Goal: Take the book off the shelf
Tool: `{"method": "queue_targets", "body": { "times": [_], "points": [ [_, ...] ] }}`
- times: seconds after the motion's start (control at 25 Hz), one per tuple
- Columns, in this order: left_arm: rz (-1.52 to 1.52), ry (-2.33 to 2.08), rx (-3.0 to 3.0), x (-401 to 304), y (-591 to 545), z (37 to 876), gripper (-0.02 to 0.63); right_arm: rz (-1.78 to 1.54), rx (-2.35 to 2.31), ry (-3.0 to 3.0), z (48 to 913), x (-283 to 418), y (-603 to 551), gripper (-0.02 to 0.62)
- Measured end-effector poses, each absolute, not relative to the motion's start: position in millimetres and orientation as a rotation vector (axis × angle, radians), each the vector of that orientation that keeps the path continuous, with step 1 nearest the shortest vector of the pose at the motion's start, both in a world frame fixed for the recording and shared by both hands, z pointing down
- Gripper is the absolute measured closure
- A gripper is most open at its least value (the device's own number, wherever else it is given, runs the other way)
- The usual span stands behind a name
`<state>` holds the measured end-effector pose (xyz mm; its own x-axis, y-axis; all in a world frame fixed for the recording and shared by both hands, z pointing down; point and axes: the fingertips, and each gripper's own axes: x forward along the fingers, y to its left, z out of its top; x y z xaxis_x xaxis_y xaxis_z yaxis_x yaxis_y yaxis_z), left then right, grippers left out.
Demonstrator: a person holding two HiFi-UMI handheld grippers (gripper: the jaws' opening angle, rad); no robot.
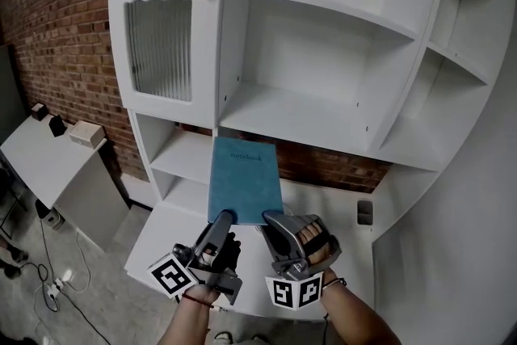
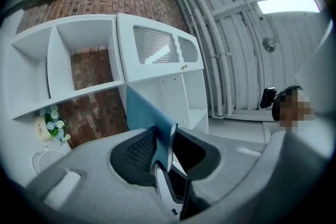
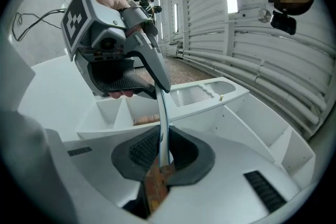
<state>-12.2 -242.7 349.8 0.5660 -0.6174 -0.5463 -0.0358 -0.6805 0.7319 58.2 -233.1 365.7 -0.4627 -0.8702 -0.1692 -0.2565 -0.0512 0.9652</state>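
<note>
Head view, lower centre: my left gripper [image 1: 224,215] and right gripper [image 1: 270,220] pointed upward side by side, both clamped on the book [image 1: 245,178].

— What lies behind?
— A red brick wall [image 1: 56,28]. On the left stands a low white table [image 1: 40,166].
— Anything on it?
— A beige box [image 1: 86,133] at its far right corner. Just beside that, along the far edge, are two small dark things [image 1: 56,125]; I cannot tell what they are.
— And lower down?
— A grey floor [image 1: 97,311], with black cables [image 1: 44,258] trailing to a white power strip [image 1: 55,287] near the table's foot.
— The left gripper view?
— Pale flowers [image 2: 54,124] with green leaves against the brick, touching a cream jar [image 2: 40,126]. A small white fan [image 2: 46,160] sits below them. Overhead there is a long ceiling light [image 2: 287,6], and white pipes [image 2: 220,60] run beside it.
</note>
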Motion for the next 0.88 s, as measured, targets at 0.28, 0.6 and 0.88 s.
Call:
{"method": "queue_targets", "body": {
  "times": [0.28,0.6,0.88],
  "points": [
    [-1.078,-0.599,2.004,-37,-251,398,0.523,-1.414,1.114,-1.827,414,34,-243,0.540],
    [-1.044,-0.673,1.860,-57,-253,468,0.523,-1.301,0.985,-1.894,481,14,-246,0.540],
    [-1.012,-0.700,1.782,-71,-248,519,0.523,-1.232,0.902,-1.932,528,1,-240,0.540]
  ]
}}
